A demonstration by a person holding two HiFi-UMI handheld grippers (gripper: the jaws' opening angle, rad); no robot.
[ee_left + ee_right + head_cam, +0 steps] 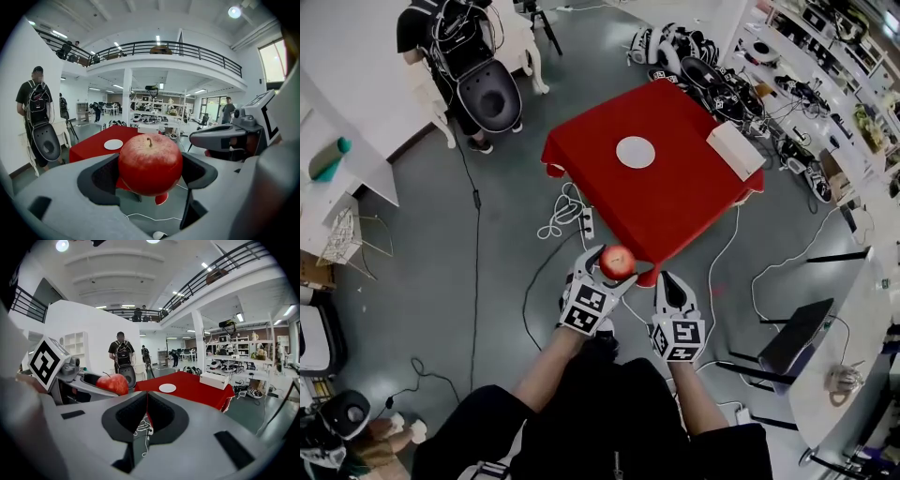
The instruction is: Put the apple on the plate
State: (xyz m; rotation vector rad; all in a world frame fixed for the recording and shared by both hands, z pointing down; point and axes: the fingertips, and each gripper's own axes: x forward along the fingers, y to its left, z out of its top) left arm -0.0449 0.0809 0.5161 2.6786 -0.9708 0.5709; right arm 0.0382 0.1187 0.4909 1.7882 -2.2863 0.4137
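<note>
The left hand-held gripper (610,273) is clamped on a red apple (150,163), stem up, held in the air just off the near corner of the red tabletop (684,202). The right hand-held gripper (146,402) is beside it, also just short of that corner, with its jaws pressed together and nothing between them. A white plate (636,152) lies bare near the middle of the tabletop, well apart from the apple. A white box (734,148) sits at the tabletop's right edge. A person with a backpack (461,52) stands off the tabletop's far left side.
</note>
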